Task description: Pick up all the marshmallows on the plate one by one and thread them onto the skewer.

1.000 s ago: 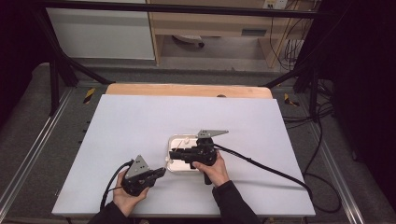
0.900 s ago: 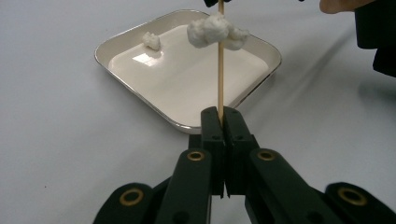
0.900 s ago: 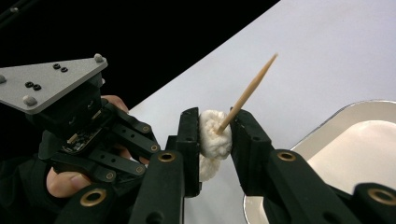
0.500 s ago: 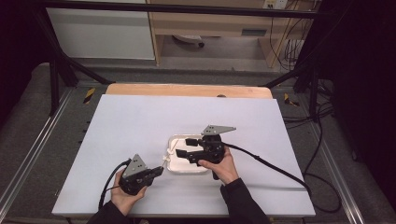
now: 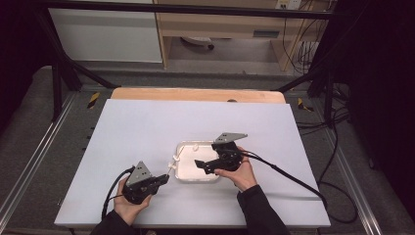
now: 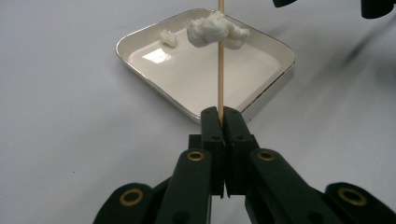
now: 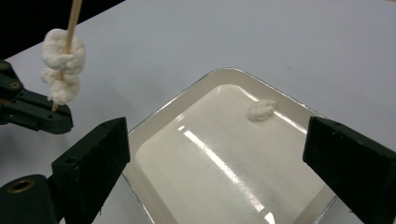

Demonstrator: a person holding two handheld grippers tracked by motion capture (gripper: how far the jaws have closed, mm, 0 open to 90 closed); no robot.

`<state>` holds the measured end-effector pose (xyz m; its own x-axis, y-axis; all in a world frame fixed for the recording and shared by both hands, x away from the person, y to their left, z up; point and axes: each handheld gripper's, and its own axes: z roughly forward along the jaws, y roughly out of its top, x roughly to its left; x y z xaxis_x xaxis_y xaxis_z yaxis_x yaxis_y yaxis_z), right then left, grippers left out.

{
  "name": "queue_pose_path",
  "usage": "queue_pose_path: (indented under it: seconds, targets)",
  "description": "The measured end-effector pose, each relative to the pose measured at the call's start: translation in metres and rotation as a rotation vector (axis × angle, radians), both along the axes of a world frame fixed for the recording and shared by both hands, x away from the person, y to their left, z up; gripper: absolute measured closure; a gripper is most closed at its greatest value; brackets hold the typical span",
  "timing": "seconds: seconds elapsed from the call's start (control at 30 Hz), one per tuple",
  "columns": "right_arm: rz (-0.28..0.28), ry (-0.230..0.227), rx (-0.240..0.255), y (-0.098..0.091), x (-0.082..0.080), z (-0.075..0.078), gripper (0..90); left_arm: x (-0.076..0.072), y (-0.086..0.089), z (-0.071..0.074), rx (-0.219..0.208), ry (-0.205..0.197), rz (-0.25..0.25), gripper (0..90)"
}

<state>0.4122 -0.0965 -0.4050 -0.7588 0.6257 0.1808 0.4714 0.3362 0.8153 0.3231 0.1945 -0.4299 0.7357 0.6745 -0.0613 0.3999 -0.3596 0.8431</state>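
A thin wooden skewer (image 6: 220, 70) stands up from my left gripper (image 6: 223, 114), whose jaws are shut on its lower end. White fluffy lumps (image 6: 208, 30) are threaded on the skewer, seen also as lumps (image 7: 63, 65) on the skewer (image 7: 74, 14). A shallow white square dish (image 5: 198, 180) holds one small loose lump (image 7: 261, 109). My right gripper (image 7: 217, 149) hovers over the dish; its jaws have just been opening and stand wide with nothing between them. In the high view the left gripper (image 5: 165, 179) sits at the dish's left corner, the right gripper (image 5: 199, 164) above the dish.
The dish rests on a white table sheet (image 5: 147, 127) with a wooden strip (image 5: 195, 94) along the far edge. Black cables (image 5: 293, 178) trail from both grippers. Metal frame rails (image 5: 29, 166) flank the table.
My right gripper has drawn back to the right, away from the skewer, and its jaws have spread apart. The left gripper with the skewer has stayed put.
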Motion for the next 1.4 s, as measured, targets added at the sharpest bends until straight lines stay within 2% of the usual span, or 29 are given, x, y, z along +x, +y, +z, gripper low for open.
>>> queue_pose_path:
  seconds: [0.27,0.43,0.53,0.63,0.77,0.9,1.17,1.27,1.4]
  targets:
    - [-0.064,0.004,0.014,0.003,0.015,-0.004,10.7,0.001,0.002,0.0,-0.006,0.005,0.006,88.7]
    - [-0.089,0.008,-0.016,0.011,0.024,-0.007,10.7,0.001,0.002,0.0,-0.007,0.006,0.005,88.8]
    - [-0.099,0.005,-0.053,0.018,0.03,-0.009,10.6,0.002,0.002,0.0,-0.004,0.005,0.003,88.7]
    - [-0.105,0.023,-0.063,0.025,0.035,-0.013,12.1,0.002,0.002,0.0,-0.003,0.006,0.004,88.7]
    - [-0.091,0.023,-0.092,0.033,0.041,-0.02,18.7,0.002,0.002,0.0,-0.003,0.007,0.002,88.7]
    - [-0.103,0.029,-0.095,0.036,0.048,-0.027,26.3,0.002,0.002,0.0,-0.005,0.006,0.001,88.7]
    - [-0.081,0.015,-0.17,0.045,0.055,-0.032,38.8,0.002,0.002,0.0,-0.005,0.007,-0.001,88.7]
    - [-0.082,0.016,-0.17,0.046,0.058,-0.034,43.2,0.002,0.002,0.0,-0.005,0.007,0.0,88.7]
    - [-0.089,0.025,-0.218,0.045,0.061,-0.038,46.4,0.002,0.002,0.0,-0.005,0.006,-0.002,88.7]
